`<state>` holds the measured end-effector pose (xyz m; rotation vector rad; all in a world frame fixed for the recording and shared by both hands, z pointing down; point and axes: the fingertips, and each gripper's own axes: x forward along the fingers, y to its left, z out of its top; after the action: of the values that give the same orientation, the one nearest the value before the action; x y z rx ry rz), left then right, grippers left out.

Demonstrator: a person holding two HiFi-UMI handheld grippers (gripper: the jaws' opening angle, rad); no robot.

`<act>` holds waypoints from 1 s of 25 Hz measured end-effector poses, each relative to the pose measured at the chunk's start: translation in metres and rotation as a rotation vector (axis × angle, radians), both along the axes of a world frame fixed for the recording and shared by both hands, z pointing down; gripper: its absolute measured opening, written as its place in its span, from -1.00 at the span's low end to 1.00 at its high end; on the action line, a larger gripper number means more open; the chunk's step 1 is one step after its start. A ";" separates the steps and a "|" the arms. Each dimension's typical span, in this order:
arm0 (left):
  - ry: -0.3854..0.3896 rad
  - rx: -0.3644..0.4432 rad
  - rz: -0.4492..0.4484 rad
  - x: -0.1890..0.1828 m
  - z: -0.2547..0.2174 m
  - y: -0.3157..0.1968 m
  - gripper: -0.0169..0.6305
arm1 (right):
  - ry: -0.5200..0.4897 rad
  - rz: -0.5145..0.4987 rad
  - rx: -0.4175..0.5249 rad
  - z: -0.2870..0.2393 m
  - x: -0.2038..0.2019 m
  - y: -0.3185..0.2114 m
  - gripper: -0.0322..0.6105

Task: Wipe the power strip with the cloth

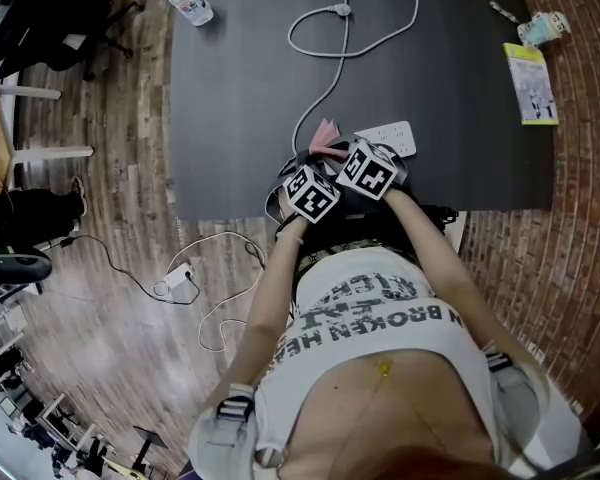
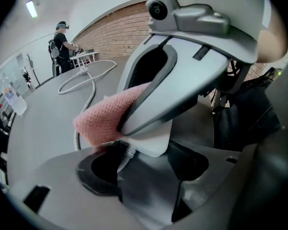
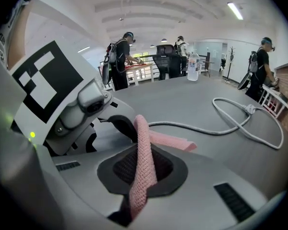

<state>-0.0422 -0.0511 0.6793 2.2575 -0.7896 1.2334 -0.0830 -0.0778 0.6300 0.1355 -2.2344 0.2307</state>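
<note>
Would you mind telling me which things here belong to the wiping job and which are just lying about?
Job:
pink cloth
white power strip
its cable

Lying about:
water bottle
yellow booklet
second strip, on the floor

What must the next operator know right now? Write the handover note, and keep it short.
Left gripper: jaws apart at the cable end of the power strip; whether they press it is unclear.
Right gripper: shut on the pink cloth, one end trailing onto the table.
Things: the power strip lies flat at the table's near edge, just right of the pink cloth; its plug lies loose on the table.
Done: cloth in hand, both grippers at the strip. How much is wiped cannot be told.
Left: probably draw the cloth along the strip's top.
</note>
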 end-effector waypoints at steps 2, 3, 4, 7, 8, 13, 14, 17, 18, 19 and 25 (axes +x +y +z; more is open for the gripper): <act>0.003 -0.001 -0.001 0.000 0.000 0.000 -0.06 | 0.000 0.020 -0.007 0.004 -0.001 -0.001 -0.85; 0.003 0.000 -0.001 0.000 0.000 0.000 -0.06 | 0.000 0.036 -0.015 0.005 0.000 -0.001 -0.85; 0.003 0.000 -0.002 0.000 0.000 0.000 -0.06 | -0.001 0.051 -0.023 0.006 0.001 -0.001 -0.85; 0.001 -0.001 -0.002 0.000 0.000 0.001 -0.06 | -0.009 0.059 -0.005 0.005 0.000 0.000 -0.85; 0.001 -0.001 -0.002 0.000 0.000 0.001 -0.06 | -0.005 0.051 0.011 0.004 0.000 0.000 -0.85; 0.005 -0.001 -0.006 0.001 0.001 0.000 -0.06 | 0.004 0.030 0.059 0.006 0.002 0.001 -0.85; 0.005 -0.002 -0.007 0.001 0.002 0.000 -0.06 | 0.005 0.025 0.063 0.006 0.002 0.001 -0.85; 0.003 -0.002 -0.007 0.002 0.002 0.000 -0.06 | 0.008 0.022 0.070 0.006 0.004 0.001 -0.85; 0.003 -0.002 -0.007 0.002 0.001 0.000 -0.06 | 0.010 0.025 0.072 0.006 0.005 0.001 -0.85; 0.003 -0.002 -0.007 0.002 0.001 0.000 -0.06 | 0.012 0.028 0.074 0.006 0.006 0.000 -0.85; 0.005 -0.001 -0.008 0.000 0.001 0.001 -0.06 | 0.018 0.058 0.083 0.005 0.016 -0.005 -0.85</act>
<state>-0.0426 -0.0504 0.6803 2.2535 -0.7952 1.2242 -0.0668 -0.0827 0.6354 0.2464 -2.2247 0.1677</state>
